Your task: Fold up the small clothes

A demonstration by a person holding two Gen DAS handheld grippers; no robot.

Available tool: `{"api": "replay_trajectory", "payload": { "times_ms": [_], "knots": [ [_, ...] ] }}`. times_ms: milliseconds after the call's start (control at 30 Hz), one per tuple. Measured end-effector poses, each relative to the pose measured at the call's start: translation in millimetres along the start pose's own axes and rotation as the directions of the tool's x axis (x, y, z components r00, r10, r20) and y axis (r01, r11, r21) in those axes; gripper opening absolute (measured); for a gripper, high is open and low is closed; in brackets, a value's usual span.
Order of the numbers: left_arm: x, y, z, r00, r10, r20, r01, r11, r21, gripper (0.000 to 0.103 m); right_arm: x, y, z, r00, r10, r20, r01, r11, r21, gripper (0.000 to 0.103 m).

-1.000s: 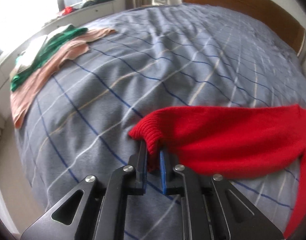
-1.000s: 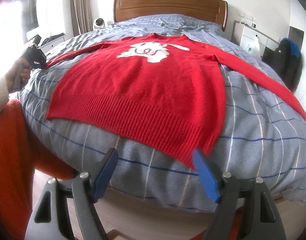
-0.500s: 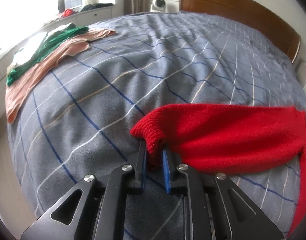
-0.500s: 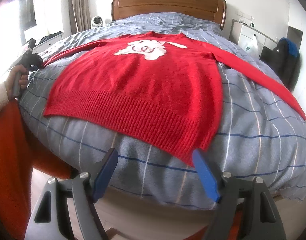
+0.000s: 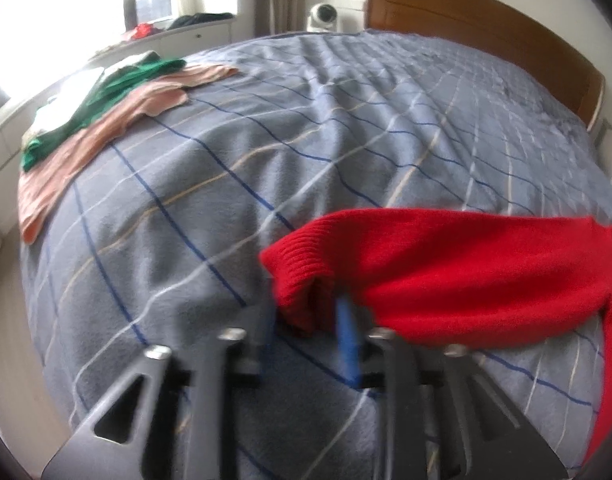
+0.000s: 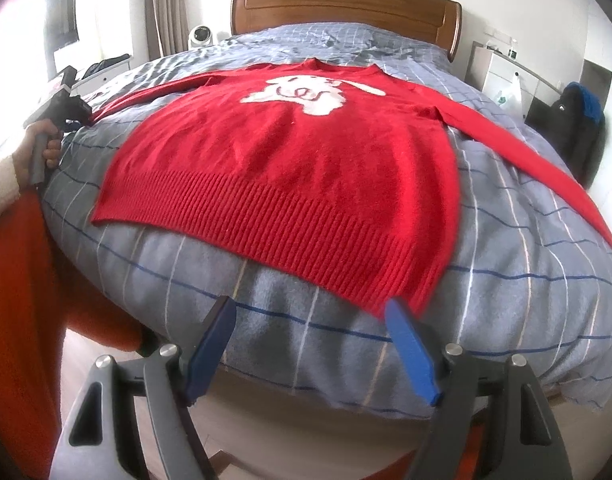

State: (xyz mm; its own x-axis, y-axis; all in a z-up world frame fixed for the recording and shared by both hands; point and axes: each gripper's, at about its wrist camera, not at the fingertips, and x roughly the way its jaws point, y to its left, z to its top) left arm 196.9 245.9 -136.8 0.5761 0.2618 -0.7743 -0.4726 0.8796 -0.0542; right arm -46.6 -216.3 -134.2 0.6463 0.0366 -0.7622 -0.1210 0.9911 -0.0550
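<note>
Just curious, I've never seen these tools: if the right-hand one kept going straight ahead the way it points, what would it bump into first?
Probably the ribbed hem of the red sweater, lying on the checked blanket. The right gripper is open; depth is hard to judge, so the blanket's edge might come first.

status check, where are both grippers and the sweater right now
Left gripper at the sleeve cuff, blurred, grip unclear. Right gripper open, just short of the red sweater hem. Sweater flat, unfolded on the bed. Nothing in the way.
</note>
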Motion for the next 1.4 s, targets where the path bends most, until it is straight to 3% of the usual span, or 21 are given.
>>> {"api": "replay_trajectory", "payload": {
  "times_ms": [33, 67, 200, 333, 467, 767, 1400],
  "knots": [
    [0, 2, 0, 1.0, 0.013, -0.001, -0.013, 1.0, -0.009, 0.079, 0, 0, 0, 1.0, -0.001, 0.0, 0.001, 1.0, 0.001, 0.076],
    [0, 5, 0, 1.0, 0.03, -0.006, -0.03, 0.999, -0.029, 0.093, 0, 0, 0, 1.0, -0.001, -0.001, 0.001, 1.0, 0.0, 0.076],
    [-8, 20, 1, 1.0, -0.013, 0.007, 0.014, 0.994, -0.107, 0.094, 0, 2, -1, 1.0, -0.001, -0.003, 0.001, 1.0, -0.003, 0.076],
    [-19, 28, -1, 0.998, 0.031, 0.052, -0.023, 0.988, -0.151, 0.094, -1, 1, 1, 1.0, -0.004, 0.004, 0.004, 1.0, -0.005, 0.076],
    [-28, 39, 0, 0.988, 0.126, 0.093, -0.104, 0.972, -0.209, 0.095, 0, 2, 1, 1.0, -0.003, -0.003, 0.003, 1.0, -0.008, 0.076],
    [-29, 67, -1, 0.977, 0.2, 0.074, -0.164, 0.927, -0.338, 0.095, 0, 9, 1, 1.0, -0.004, 0.002, 0.004, 0.999, -0.039, 0.076],
    [-35, 65, -2, 0.965, 0.247, 0.085, -0.206, 0.92, -0.332, 0.095, 0, 10, 1, 1.0, -0.005, 0.003, 0.005, 0.999, -0.044, 0.076]
  ]
}}
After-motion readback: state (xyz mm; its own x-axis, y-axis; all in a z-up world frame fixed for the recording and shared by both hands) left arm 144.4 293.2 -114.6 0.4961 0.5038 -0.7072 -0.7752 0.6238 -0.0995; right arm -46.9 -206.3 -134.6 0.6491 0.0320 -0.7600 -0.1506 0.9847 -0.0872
